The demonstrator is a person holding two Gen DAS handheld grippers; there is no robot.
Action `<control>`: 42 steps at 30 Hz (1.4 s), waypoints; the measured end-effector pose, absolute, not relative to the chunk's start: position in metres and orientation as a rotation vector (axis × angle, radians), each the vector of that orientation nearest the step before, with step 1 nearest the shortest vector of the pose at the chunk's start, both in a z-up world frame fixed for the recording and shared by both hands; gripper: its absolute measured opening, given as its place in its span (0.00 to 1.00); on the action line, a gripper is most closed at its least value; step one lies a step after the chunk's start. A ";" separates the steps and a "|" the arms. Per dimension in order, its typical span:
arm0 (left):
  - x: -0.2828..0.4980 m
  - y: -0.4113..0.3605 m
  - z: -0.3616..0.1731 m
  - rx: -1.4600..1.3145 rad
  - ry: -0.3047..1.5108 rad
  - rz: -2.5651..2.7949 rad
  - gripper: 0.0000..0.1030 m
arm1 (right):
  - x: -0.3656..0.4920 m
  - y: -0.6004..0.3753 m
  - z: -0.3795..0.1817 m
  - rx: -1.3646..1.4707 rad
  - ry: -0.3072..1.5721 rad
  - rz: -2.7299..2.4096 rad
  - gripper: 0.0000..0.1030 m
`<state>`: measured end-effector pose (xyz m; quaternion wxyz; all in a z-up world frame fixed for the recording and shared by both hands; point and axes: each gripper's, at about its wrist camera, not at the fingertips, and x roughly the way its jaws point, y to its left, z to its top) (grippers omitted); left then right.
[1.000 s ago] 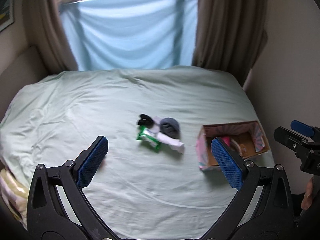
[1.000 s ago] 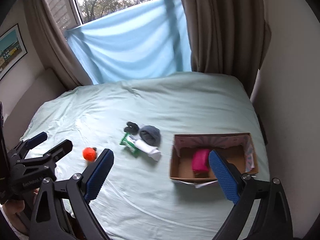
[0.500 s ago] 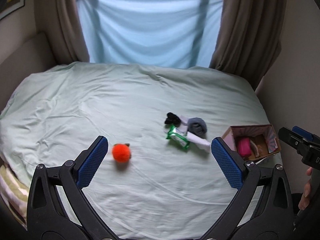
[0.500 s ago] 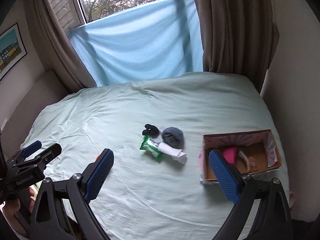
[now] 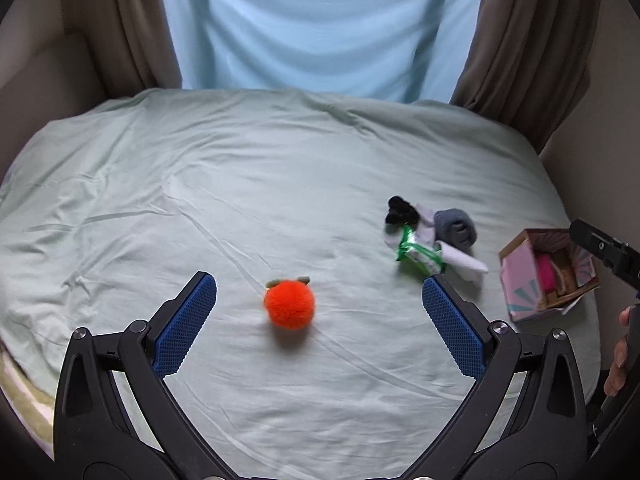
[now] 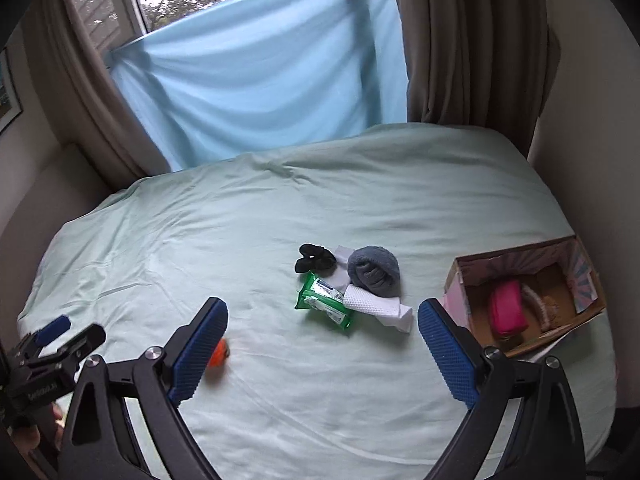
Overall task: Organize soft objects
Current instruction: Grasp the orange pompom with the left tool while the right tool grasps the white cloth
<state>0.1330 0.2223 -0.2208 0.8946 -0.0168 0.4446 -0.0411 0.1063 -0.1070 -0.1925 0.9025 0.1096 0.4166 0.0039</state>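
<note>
Left claw (image 5: 319, 306) wide open, empty, hanging over the bed (image 5: 240, 184). Orange pompom (image 5: 289, 306) lies on the sheet between its blue pads (image 5: 185, 324), touching neither. Right claw (image 6: 322, 340) also wide open, empty, above the bed; in the right wrist view the pompom (image 6: 219, 354) is half hidden behind its left pad.

Pile mid-bed: black sock (image 6: 313, 259), rolled grey sock (image 6: 374, 270), white cloth (image 6: 378, 307), green wipes pack (image 6: 325, 298), all touching or overlapping. Pile is well apart from the pompom, near the box.

Cardboard box (image 6: 452, 280) sits open at the bed's right edge, pink item (image 6: 507, 308) inside, plus something pale and curved beside it, can't tell what. Box in left wrist view (image 5: 516, 276) is partly behind the right claw's tip (image 5: 600, 246).

Blue sheet (image 6: 260, 72) hangs over the window, brown curtains (image 6: 472, 40) either side. A hand (image 5: 618, 356) shows at the right edge of the left wrist view.
</note>
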 end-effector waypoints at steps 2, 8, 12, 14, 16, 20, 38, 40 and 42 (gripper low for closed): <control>0.145 0.228 -0.245 -0.038 0.936 -0.084 0.99 | 0.118 -0.106 -0.212 0.237 0.869 -0.017 0.92; 0.179 0.238 -0.318 -0.066 0.993 -0.066 0.99 | 0.154 -0.116 -0.281 0.242 0.905 -0.103 0.92; 0.197 0.237 -0.368 -0.071 1.017 -0.054 0.99 | 0.173 -0.128 -0.326 0.251 0.930 -0.142 0.92; 0.203 0.236 -0.387 -0.068 1.028 -0.051 0.99 | 0.183 -0.135 -0.351 0.266 0.944 -0.163 0.92; 0.211 0.233 -0.409 -0.065 1.038 -0.048 0.99 | 0.192 -0.142 -0.374 0.286 0.955 -0.182 0.92; 0.221 0.229 -0.435 -0.044 1.043 -0.041 0.98 | 0.209 -0.151 -0.404 0.316 0.964 -0.198 0.92; 0.235 0.227 -0.496 0.011 1.148 0.032 0.52 | 0.235 -0.165 -0.466 0.456 1.022 -0.223 0.68; 0.234 0.227 -0.496 0.021 1.146 0.038 0.46 | 0.234 -0.166 -0.467 0.463 1.027 -0.231 0.63; 0.234 0.227 -0.496 0.032 1.144 0.043 0.40 | 0.233 -0.165 -0.467 0.442 1.032 -0.235 0.59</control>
